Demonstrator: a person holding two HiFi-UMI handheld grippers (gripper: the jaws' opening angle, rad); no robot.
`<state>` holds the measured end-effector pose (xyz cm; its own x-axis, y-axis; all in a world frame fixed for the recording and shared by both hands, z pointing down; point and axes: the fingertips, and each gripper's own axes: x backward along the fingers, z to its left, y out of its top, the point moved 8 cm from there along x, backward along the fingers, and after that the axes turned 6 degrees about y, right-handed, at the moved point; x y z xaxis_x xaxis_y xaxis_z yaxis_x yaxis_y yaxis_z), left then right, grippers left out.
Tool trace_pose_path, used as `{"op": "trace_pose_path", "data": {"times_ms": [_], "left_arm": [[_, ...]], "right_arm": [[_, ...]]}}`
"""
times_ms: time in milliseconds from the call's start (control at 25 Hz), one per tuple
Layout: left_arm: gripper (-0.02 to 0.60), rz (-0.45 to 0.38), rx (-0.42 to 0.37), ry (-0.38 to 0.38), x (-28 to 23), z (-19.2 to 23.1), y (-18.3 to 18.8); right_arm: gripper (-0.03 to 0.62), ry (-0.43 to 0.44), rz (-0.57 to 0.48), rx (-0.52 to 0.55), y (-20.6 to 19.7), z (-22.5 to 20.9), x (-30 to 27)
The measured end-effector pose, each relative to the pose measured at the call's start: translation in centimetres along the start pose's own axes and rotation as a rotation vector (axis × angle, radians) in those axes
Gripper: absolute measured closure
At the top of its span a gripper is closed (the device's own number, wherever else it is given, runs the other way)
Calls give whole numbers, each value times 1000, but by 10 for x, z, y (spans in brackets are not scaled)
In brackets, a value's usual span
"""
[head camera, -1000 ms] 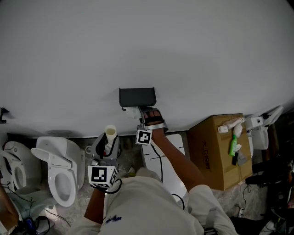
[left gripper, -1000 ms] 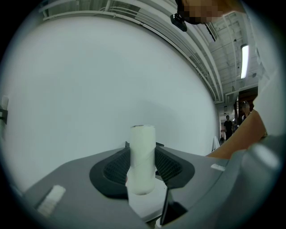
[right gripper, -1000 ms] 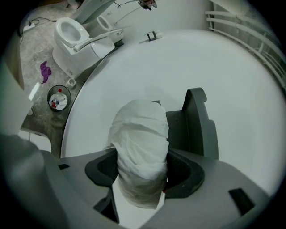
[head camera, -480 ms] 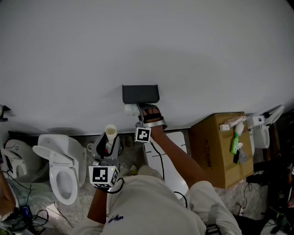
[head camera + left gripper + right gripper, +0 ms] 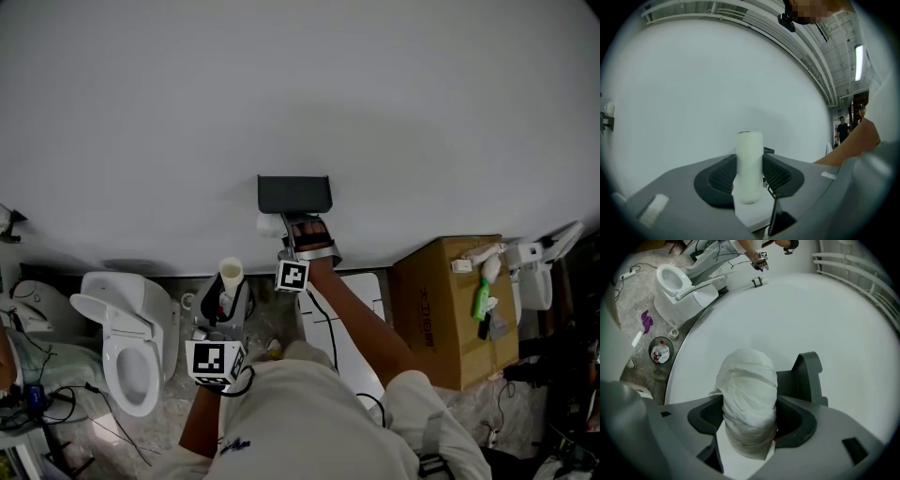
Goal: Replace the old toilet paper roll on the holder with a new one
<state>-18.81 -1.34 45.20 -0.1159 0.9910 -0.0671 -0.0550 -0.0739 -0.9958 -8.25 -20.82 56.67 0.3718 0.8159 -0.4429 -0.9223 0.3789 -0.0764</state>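
New toilet paper roll [image 5: 749, 394] sits pinched in my right gripper [image 5: 750, 416], up at the wall holder [image 5: 293, 194], jaws just easing wider; my left gripper [image 5: 750, 177] clamps the old cardboard tube [image 5: 749, 157] upright

wall [image 5: 300, 94]: plain white | floor [image 5: 155, 436]: mottled stone | toilet [image 5: 127, 342] left | cardboard box [image 5: 441, 314] right

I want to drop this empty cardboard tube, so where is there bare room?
Bare: the white flat floor panel, between the arm and the brown cardboard box. Crowded: the box around the green bottle, and the cabled floor left of the white toilet.
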Motion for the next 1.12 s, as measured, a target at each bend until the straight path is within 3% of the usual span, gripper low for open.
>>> {"op": "trace_pose_path", "data": {"times_ms": [320, 600, 800, 960, 1120], "left_arm": [[405, 24, -16, 1, 2, 7, -1], [405, 16, -31, -16, -2, 4, 2], [405, 4, -42, -28, -10, 3, 6], [405, -10, -52, -37, -24, 4, 15], [405, -20, -62, -54, -33, 1, 21]], "right_arm": [[248, -62, 17, -18, -4, 1, 11], [244, -36, -33, -127, -12, 0, 47], [247, -58, -99, -286, -14, -10, 91], [288, -73, -125, -443, -24, -25, 119], [316, -65, -192, -668, -34, -43, 149]]}}
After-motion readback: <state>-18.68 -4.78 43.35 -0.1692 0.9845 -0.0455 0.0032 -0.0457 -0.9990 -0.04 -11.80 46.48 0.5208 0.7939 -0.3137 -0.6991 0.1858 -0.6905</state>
